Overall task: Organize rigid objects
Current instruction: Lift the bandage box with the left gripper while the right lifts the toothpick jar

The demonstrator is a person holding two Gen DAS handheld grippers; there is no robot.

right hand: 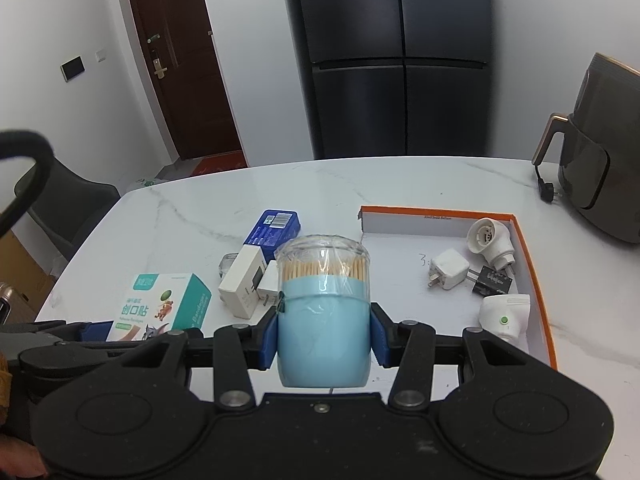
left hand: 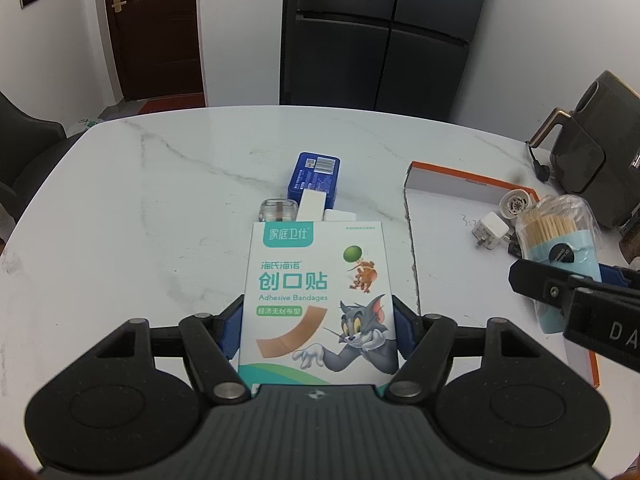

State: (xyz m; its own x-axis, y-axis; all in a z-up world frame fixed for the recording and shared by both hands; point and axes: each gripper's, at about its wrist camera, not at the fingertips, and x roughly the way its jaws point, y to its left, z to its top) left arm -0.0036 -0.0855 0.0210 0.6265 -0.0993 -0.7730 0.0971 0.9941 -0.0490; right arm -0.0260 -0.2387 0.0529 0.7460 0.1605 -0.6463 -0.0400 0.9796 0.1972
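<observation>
Left jaws (left hand: 318,330) grip bandage box (left hand: 316,300), right jaws (right hand: 323,338) toothpick jar (right hand: 323,312), above marble table (left hand: 160,200).

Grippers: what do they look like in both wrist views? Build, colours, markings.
Both match: black plastic linkage arms with silver pivot pins, round black side housings, ribbed grey centre body. Left gripper and right gripper carry blue fingers. From the left view, the right one shows white lettering starting "DA".

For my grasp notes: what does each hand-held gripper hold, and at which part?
Left hand-held gripper: bandage box, lower side edges. Right hand-held gripper: toothpick jar, blue lower body.
</observation>
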